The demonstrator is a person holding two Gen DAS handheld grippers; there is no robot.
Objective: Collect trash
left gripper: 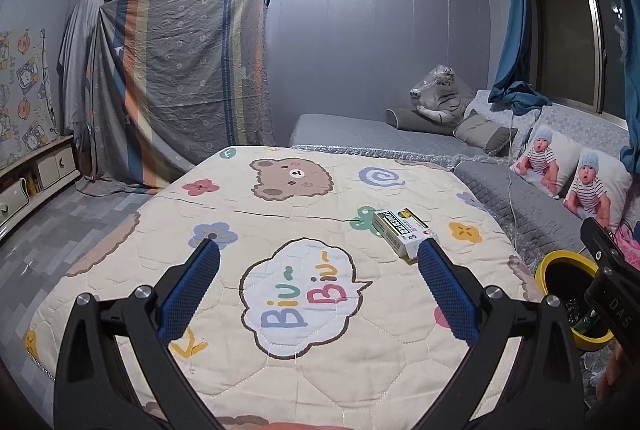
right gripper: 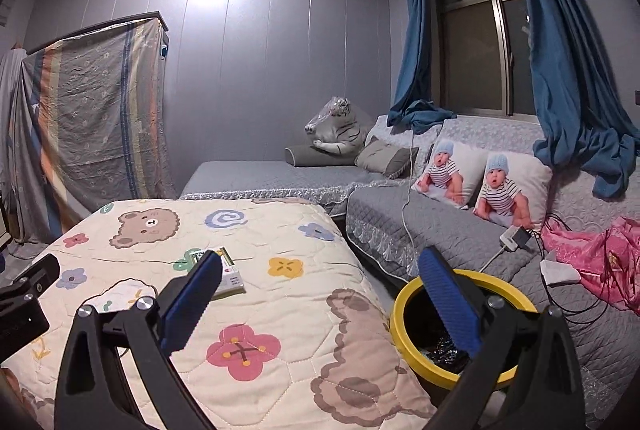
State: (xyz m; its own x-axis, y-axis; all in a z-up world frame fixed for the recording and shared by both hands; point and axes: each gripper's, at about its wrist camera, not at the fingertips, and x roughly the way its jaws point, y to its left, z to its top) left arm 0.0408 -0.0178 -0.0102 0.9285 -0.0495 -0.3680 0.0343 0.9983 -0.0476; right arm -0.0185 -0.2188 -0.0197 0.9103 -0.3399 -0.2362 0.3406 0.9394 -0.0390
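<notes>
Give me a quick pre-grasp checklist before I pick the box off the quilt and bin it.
1. Left gripper open, holding nothing: ok.
2. Right gripper open, holding nothing: ok.
3. Small white-and-green cardboard box lying flat on the cream cartoon-print quilt, nothing on top: ok.
4. Box centred between the left gripper's fingers: not ok, it sits by the right-hand finger.
5. Yellow-rimmed round black bin upright and open beside the quilt: ok.
6. Room left in bin: cannot tell; only dark crinkled contents show.
</notes>
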